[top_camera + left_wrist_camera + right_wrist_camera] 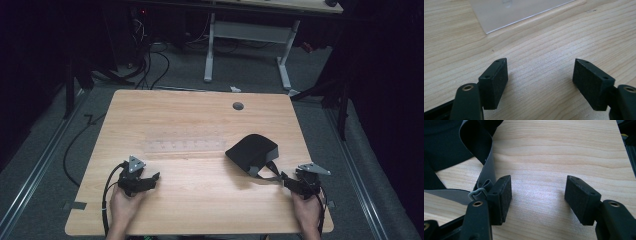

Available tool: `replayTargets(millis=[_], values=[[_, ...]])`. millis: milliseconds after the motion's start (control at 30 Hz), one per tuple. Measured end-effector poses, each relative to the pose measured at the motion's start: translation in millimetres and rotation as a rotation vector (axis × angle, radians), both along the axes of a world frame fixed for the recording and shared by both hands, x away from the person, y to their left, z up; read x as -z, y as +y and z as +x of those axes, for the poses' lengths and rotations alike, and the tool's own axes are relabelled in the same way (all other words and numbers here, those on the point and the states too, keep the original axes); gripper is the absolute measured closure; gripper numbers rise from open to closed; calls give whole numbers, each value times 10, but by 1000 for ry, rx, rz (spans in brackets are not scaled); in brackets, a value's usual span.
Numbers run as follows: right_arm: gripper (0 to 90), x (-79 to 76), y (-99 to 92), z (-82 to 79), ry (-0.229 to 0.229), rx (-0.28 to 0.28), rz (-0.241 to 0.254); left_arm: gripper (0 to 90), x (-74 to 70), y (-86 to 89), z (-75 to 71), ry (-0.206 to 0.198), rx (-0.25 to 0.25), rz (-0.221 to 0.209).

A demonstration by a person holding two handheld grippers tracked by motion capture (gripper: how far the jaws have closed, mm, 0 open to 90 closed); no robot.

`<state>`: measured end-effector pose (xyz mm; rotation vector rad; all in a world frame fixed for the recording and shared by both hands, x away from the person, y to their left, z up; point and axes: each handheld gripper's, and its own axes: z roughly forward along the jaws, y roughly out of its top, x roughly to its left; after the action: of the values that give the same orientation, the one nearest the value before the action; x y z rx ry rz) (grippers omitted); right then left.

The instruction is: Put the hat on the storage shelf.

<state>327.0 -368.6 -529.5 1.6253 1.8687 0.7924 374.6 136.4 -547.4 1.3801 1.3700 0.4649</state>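
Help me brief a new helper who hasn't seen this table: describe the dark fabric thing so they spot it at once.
On the wooden table, look at the right half, just ahead of the right gripper. There lies a black fabric mask with grey straps trailing toward that gripper. Its neighbour, a clear plastic sheet, is flat and see-through.

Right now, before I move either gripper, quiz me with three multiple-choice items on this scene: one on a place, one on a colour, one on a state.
1. Where on the light wooden table does the black fabric pouch with grey straps lie?
A near the right gripper
B beside the left gripper
C at the far left corner

2. What colour are the straps?
A red
B grey
C yellow

3. How do the right gripper's jaws stand?
A open, nothing between
B shut on a strap
C shut, nothing between

Key: 1 A, the pouch sits just ahead of it; 2 B, the right gripper view shows grey; 3 A, bare wood between the pads.
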Motion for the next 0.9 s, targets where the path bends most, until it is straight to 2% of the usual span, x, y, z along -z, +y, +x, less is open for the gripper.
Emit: replayTargets(millis=[633, 900], values=[[389, 1, 0, -5, -3, 8, 6, 289, 0, 1, 0, 0, -4, 0], [441, -1, -7, -13, -9, 13, 7, 289, 0, 1, 0, 0, -4, 1]])
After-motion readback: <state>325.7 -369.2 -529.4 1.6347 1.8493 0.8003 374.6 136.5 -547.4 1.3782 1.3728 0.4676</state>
